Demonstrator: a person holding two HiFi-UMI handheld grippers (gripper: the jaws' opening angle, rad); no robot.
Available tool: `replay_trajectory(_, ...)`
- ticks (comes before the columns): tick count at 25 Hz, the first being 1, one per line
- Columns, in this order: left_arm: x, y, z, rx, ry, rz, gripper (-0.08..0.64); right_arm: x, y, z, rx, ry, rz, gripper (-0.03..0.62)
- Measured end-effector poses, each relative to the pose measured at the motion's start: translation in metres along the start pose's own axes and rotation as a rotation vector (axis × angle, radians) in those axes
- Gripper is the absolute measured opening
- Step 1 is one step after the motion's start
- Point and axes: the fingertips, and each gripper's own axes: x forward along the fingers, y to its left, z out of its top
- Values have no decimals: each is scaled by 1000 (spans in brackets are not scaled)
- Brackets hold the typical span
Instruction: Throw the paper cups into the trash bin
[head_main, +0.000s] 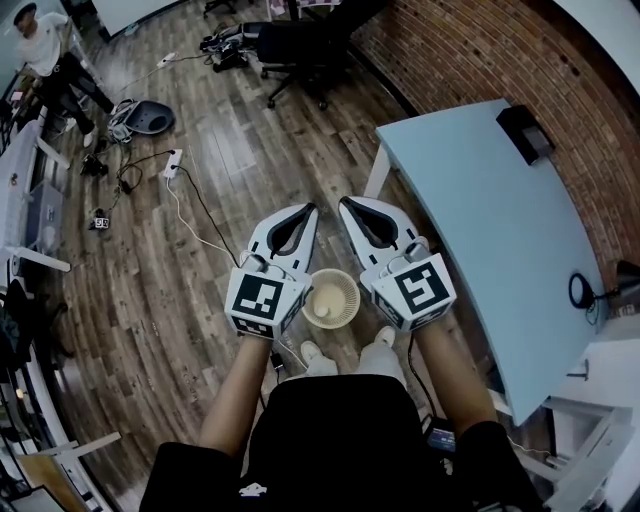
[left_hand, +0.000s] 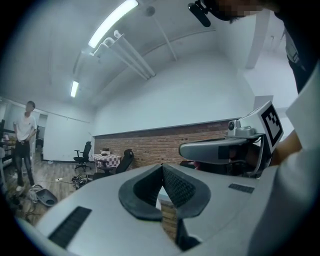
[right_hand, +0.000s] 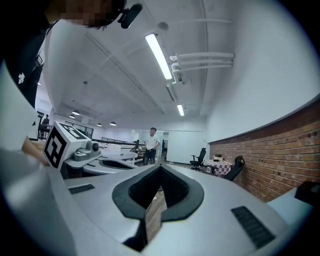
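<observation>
The wood floor (head_main: 200, 200) spreads ahead of both tools, and a blue table (head_main: 480, 220) stands to the right of the right gripper (head_main: 346, 204). It is bare on this side, with only a black box (head_main: 525, 133) at its far end. The bin (head_main: 331, 298) sits below and between the two tools, back by their marker cubes. Its inside looks pale, but I cannot tell what it contains. The left gripper (head_main: 311, 208) and the right one both have their jaws closed tip to tip, holding nothing. No cups show anywhere, so either the throwing is finished or none has been picked up yet. The next move probably calls for finding a cup, then opening a jaw pair around it.
</observation>
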Motion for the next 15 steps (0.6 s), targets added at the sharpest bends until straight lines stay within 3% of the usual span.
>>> replay_trajectory(15, -2, -25, 5, 2, -12, -10, 6, -31, 0, 4, 26, -27, -31, 3)
